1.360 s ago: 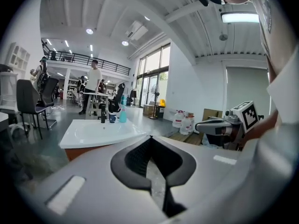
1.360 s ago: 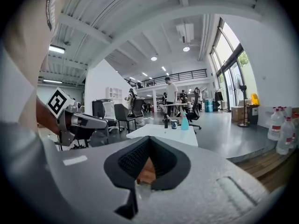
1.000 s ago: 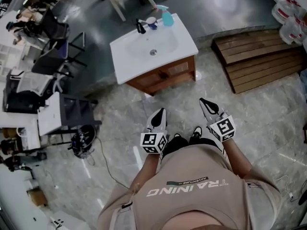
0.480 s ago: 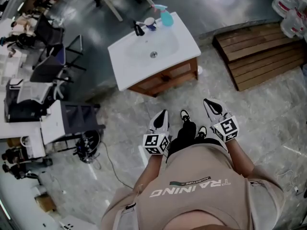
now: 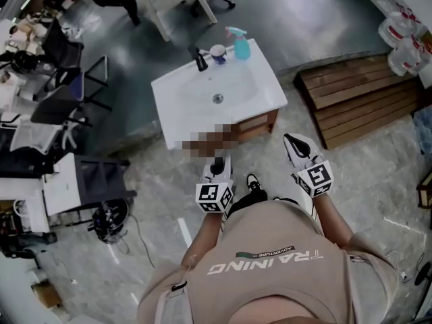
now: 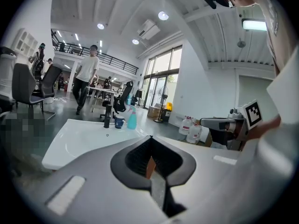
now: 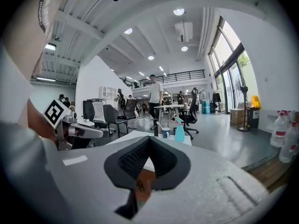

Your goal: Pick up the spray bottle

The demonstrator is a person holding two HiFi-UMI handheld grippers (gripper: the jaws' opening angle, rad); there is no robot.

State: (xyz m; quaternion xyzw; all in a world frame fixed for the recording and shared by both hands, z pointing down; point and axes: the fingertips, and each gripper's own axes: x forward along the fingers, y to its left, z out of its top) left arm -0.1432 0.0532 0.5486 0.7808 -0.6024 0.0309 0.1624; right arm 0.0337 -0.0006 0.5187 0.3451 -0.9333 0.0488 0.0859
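Note:
The spray bottle [image 5: 237, 44] is teal with a pink trigger and stands upright at the back right corner of the white sink top [image 5: 182, 96]. It also shows far ahead in the left gripper view as the spray bottle [image 6: 132, 119] and in the right gripper view as the spray bottle [image 7: 180, 130]. My left gripper [image 5: 217, 162] is shut and empty, just short of the sink cabinet's front. My right gripper [image 5: 291, 141] is shut and empty over the floor, to the right of the cabinet. Both point level toward the sink, well short of the bottle.
A black faucet [image 5: 200, 59] and a blue cup [image 5: 218, 52] stand left of the bottle. A wooden pallet [image 5: 358, 96] lies on the floor at the right, with white jugs [image 5: 401, 42] behind it. Office chairs and desks [image 5: 61, 93] crowd the left. A person walks far behind the sink.
The person has stepped toward the sink, so the cabinet now lies just ahead of the grippers. Both grippers moved forward with the body and stayed shut.

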